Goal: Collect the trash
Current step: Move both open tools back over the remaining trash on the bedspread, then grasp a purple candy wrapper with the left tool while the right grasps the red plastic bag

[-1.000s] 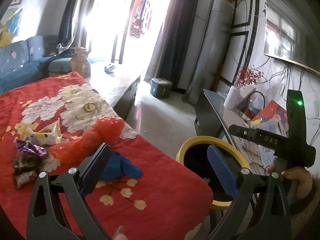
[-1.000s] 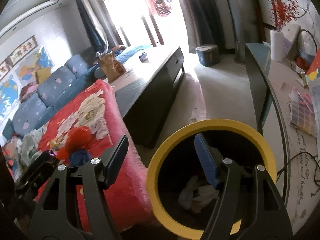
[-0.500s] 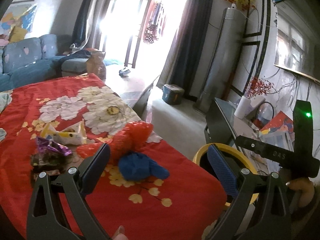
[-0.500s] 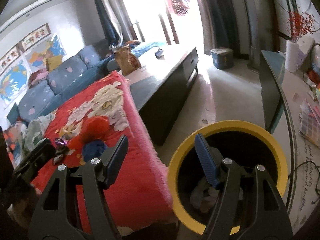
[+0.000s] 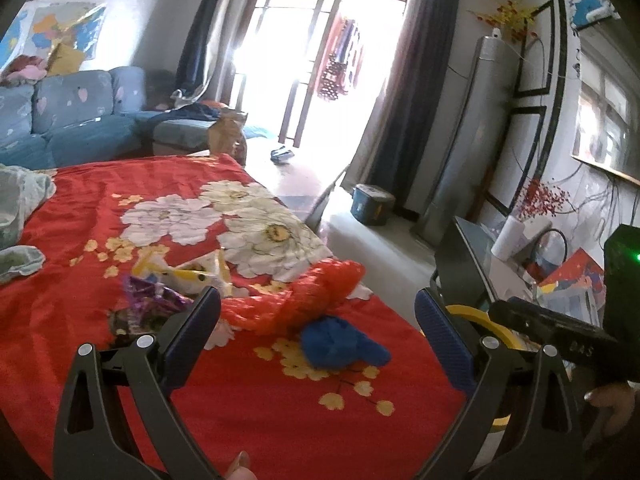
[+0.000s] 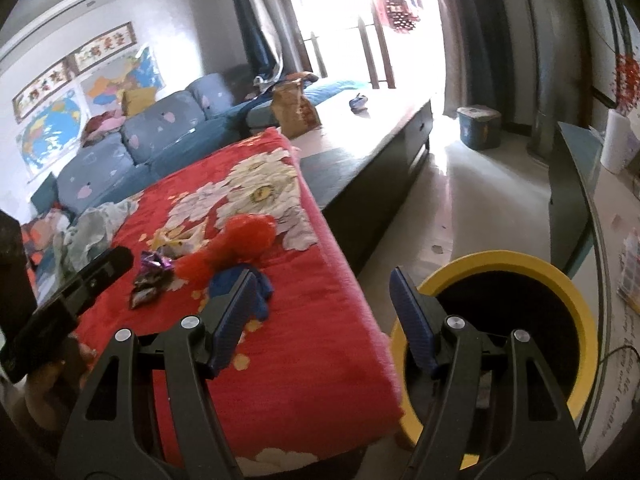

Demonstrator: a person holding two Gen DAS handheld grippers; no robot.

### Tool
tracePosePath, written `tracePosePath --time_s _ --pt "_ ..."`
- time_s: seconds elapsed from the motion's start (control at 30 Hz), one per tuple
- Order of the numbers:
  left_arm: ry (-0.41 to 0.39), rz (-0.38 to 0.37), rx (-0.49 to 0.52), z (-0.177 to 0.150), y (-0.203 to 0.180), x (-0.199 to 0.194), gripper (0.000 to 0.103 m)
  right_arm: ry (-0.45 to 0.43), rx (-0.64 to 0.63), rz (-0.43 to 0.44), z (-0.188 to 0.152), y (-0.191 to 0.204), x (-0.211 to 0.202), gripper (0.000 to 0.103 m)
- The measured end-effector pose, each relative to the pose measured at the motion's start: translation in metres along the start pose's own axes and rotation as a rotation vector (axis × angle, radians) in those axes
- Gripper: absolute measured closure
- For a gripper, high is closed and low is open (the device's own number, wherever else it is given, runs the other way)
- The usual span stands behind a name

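I saw the left gripper (image 5: pixel 316 320) and the right gripper (image 6: pixel 322 300) both with jaws apart and nothing between them. The trash lay on the red flowered cloth (image 5: pixel 248 412), near its right edge: a blue crumpled piece (image 5: pixel 340 344), a red plastic bag (image 5: pixel 304 300) touching it, and purple wrappers (image 5: pixel 152 300) further left. The yellow-rimmed bin (image 6: pixel 516 264) stood on the floor just beside that edge.

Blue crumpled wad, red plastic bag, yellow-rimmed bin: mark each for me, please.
blue crumpled wad (image 5: pixel 340 342), left wrist view, middle of the wad.
red plastic bag (image 5: pixel 316 296), left wrist view, middle of its bunched body.
yellow-rimmed bin (image 6: pixel 520 260), right wrist view, far side of the yellow rim.
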State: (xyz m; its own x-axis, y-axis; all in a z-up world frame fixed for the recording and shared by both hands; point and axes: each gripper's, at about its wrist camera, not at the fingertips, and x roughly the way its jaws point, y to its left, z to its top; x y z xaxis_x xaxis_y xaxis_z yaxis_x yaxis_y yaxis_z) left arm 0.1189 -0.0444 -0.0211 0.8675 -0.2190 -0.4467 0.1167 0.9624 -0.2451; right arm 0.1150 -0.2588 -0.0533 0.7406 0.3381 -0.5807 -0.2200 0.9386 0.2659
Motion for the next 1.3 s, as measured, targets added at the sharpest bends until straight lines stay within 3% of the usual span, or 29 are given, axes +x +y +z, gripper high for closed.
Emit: tracePosePath --time_s 0.13,0.7,1.3 --pt "-0.01 0.018 -0.022 0.003 0.012 -0.003 0.008 0.003 -0.03 0.017 -0.001 0.016 0.002 0.033" --pt "-0.041 0.1 -0.132 0.005 0.07 -0.017 0.008 0.051 -0.095 0.093 0.004 0.063 0.025 0.028" --pt "0.013 0.185 -0.236 0.002 0.136 -0.001 0.009 0.097 -0.092 0.103 0.018 0.095 0.077 0.026"
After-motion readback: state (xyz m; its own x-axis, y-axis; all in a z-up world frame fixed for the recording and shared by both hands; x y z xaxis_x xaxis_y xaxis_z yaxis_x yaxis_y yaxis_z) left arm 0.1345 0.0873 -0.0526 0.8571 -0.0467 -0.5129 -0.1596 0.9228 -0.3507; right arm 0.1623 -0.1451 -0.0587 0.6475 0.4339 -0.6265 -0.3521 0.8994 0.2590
